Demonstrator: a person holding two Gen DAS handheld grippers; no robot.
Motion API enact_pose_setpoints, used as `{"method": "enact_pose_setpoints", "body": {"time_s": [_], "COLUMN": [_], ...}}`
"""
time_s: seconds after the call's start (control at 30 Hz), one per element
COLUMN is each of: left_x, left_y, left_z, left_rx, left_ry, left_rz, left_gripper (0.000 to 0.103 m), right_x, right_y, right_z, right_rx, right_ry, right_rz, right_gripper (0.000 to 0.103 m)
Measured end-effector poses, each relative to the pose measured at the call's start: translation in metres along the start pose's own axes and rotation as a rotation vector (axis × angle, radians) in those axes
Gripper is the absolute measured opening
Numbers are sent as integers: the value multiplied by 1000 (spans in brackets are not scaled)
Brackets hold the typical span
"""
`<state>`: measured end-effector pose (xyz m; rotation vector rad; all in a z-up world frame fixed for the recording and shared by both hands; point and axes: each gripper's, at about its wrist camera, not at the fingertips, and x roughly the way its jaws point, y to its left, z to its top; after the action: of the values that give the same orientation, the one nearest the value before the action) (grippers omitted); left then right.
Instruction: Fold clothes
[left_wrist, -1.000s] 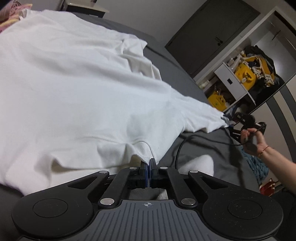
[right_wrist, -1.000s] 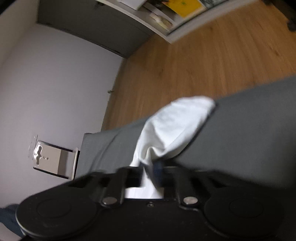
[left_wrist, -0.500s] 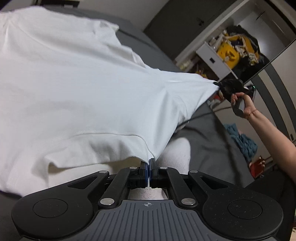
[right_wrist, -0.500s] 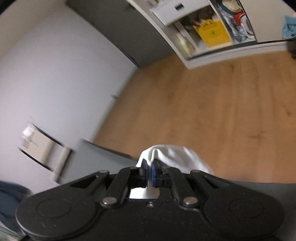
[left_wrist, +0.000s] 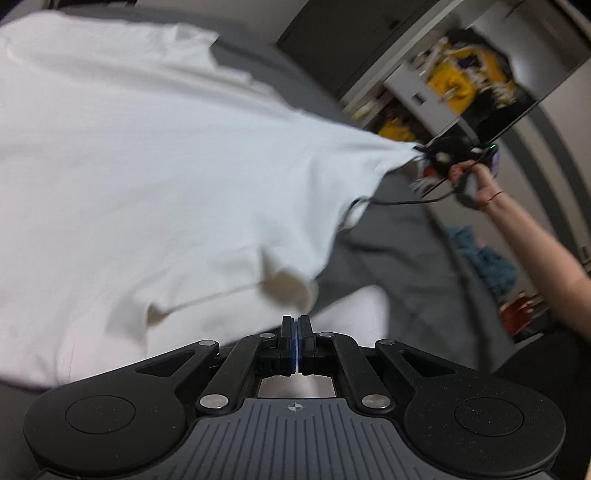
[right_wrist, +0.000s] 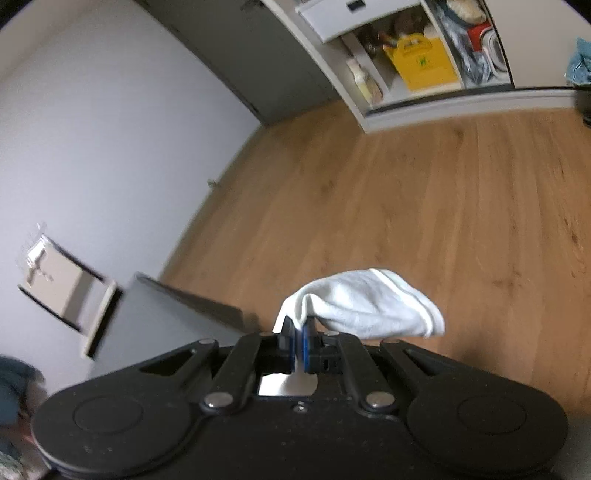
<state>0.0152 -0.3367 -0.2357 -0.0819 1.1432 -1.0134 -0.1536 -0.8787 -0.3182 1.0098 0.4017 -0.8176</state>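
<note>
You are near the start of the fold, not the end. The white garment (left_wrist: 147, 166) fills the left and centre of the left wrist view, spread in one broad sheet over the grey bed (left_wrist: 388, 240), and no crease or folded layer shows in it yet.

Your left gripper (left_wrist: 297, 325), at the bottom centre of that view, has its jaws pressed together on the near edge of the cloth, with a thin white strip showing between the blue pads. Your right gripper (right_wrist: 299, 332) is likewise clamped on a bunched corner of the same garment, which bulges out to the right of the jaws above the wooden floor (right_wrist: 406, 221). In the left wrist view you can see that corner pulled to a point at the centre right of the frame, where your right hand (left_wrist: 469, 177) holds it up.

So the grasps are made and the cloth is drawn taut between them. By my reading, every fold is yet to be made: bringing one side over, laying it flat, then halving it.
</note>
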Motion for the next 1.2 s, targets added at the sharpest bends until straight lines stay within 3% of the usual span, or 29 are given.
{"method": "enact_pose_setpoints", "body": {"time_s": [0.1,0.13,0.17,0.27,0.37,0.47,0.6,0.8,0.83,0.87,0.97,1.13,1.2], "left_x": [3,1,-2,-10,-10,-11,-9,-6,-6,-6,-6,-2,0], "left_y": [2,2,1,2,-2,0,4,3,4,4,7,7,8], "left_z": [-8,-9,-10,-9,-9,-7,-6,-9,-9,-8,-6,-3,-2], "left_rx": [-15,-10,-2,-8,6,8,-7,-5,-6,-11,-35,-36,-37], "left_ry": [12,7,-1,-12,-26,-33,-35,-30,-32,-37,-45,-47,-48], "left_rz": [10,2,-29,-66,-59,-39,-25,-58,-63,-65,-70,-88,-89], "left_gripper": [1,1,1,1,1,1,1,1,1,1,1,1,1], "right_x": [9,11,11,8,-4,-13,-13,17,23,26,21,5,4], "right_y": [-22,-33,-45,-74,-74,-60,-48,-51,-52,-52,-37,39,65], "right_z": [-11,-13,-15,-23,-21,-12,-12,-13,-13,-12,-2,34,45], "right_rx": [89,151,226,422,449,372,339,343,346,348,301,120,85], "right_ry": [15,18,27,50,94,184,170,117,124,129,76,25,6], "right_rz": [-8,3,30,157,217,144,61,55,63,68,105,339,392], "right_gripper": [17,33,43,44,47,52,59,55,37,8,6,5,5]}}
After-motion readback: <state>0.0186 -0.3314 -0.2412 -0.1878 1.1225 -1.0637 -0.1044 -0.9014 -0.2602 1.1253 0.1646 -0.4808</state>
